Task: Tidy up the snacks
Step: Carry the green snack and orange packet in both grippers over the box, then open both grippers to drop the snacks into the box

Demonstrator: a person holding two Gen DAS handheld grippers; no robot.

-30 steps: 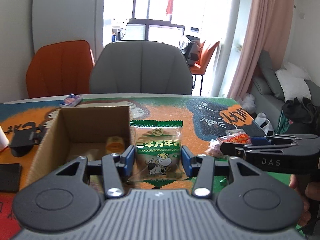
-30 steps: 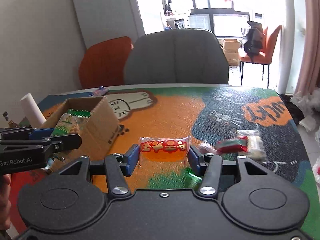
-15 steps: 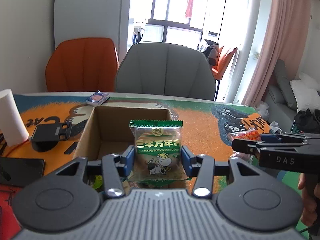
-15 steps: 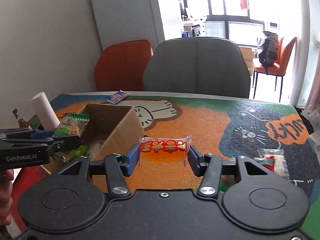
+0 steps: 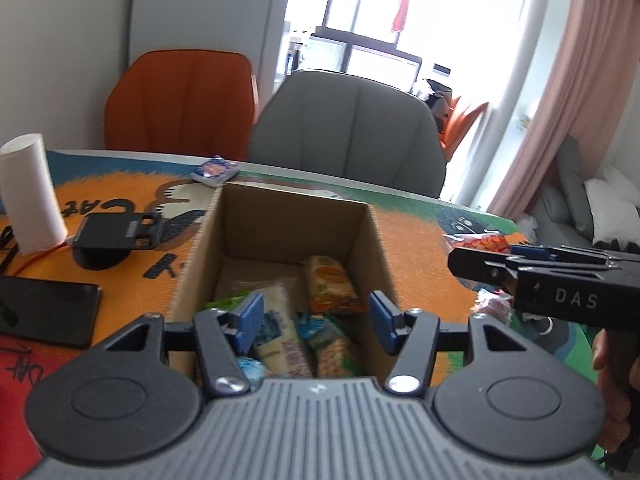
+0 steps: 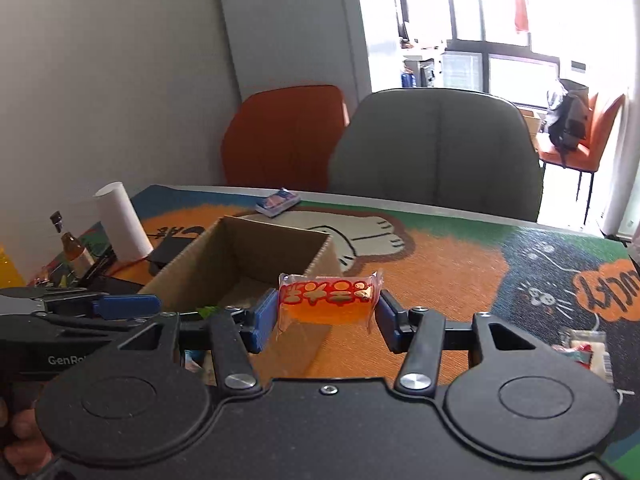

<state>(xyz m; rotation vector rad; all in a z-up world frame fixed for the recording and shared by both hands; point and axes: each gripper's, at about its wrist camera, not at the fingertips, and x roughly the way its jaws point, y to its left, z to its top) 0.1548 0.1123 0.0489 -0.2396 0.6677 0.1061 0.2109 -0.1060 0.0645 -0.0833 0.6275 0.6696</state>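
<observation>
Gone from the left claw (image 5: 314, 326) — the green cow packet held a moment ago. Jaws opening, nothing between them, snacks (image 5: 296, 328) piled in the cardboard box (image 5: 280, 220) right below. One more put away. Right claw (image 6: 326, 314) clenched on the orange jelly pack (image 6: 328, 298), box just left of and under it — likely next in.

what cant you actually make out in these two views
- Snack packets in the cardboard box: left wrist view, print blurred, near ones hidden behind the left hand-held gripper.
- Box interior: right wrist view, mostly hidden by its wall and the orange jelly pack.
- Packets at right: cut off, blurred.
</observation>
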